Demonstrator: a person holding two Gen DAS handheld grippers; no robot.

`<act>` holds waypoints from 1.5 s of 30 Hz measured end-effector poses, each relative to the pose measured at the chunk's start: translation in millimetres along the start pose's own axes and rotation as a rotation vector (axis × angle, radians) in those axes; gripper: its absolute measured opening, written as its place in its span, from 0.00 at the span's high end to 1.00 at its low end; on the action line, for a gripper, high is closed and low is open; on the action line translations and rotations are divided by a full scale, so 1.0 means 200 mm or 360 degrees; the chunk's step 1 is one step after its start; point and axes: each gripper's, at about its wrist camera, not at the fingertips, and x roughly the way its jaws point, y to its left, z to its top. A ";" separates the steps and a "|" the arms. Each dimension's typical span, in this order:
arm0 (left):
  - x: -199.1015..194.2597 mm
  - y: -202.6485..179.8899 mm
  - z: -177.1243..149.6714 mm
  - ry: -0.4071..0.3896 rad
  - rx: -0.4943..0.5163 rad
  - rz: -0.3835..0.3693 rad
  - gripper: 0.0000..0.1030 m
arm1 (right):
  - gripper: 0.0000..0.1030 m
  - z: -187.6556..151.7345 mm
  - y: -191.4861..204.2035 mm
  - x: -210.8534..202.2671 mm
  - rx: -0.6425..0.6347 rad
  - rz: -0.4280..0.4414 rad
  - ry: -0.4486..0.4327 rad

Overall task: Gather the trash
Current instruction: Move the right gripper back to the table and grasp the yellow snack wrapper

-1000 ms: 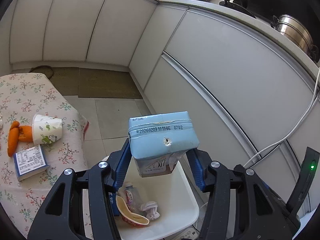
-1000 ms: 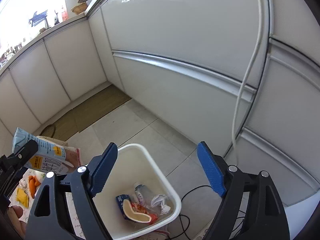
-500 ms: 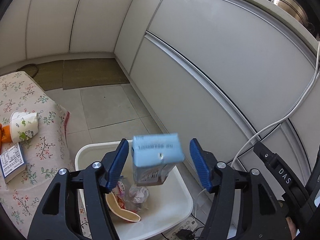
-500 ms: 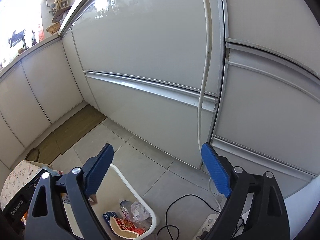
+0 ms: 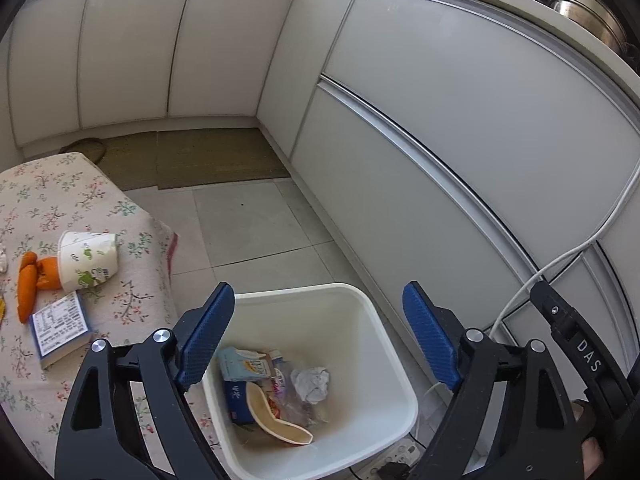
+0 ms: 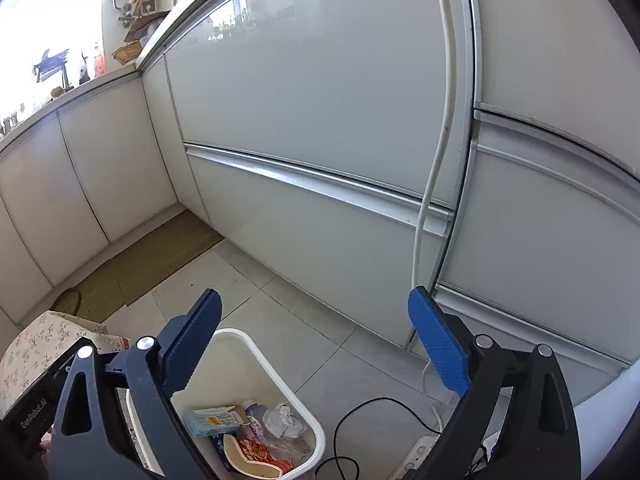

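My left gripper (image 5: 318,336) is open and empty, directly above the white trash bin (image 5: 372,320). The light blue carton (image 5: 244,364) lies inside the bin on other trash: a crumpled tissue (image 5: 311,382), a flattened paper bowl (image 5: 276,420) and wrappers. My right gripper (image 6: 314,344) is open and empty, above and to the right of the bin (image 6: 256,344); the carton (image 6: 212,420) also shows there. On the floral-cloth table (image 5: 52,200) lie a tipped paper cup (image 5: 88,260), an orange carrot-like item (image 5: 30,288) and a small blue-edged box (image 5: 60,324).
White kitchen cabinets (image 5: 440,128) run along the right and back. A brown mat (image 5: 208,158) lies on the tiled floor. A white cable (image 6: 434,160) hangs down to a power strip (image 6: 416,456) beside the bin. A steel pot (image 5: 584,12) stands on the counter.
The left gripper opened and the blue carton dropped into the bin. The left gripper now looks more steeply down at the bin. The right gripper swung to the right.
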 end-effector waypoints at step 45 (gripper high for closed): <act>-1.11 1.44 -0.20 -0.0214 -0.0729 0.0943 0.09 | 0.06 -0.61 1.61 -0.56 -0.0767 0.0869 0.0019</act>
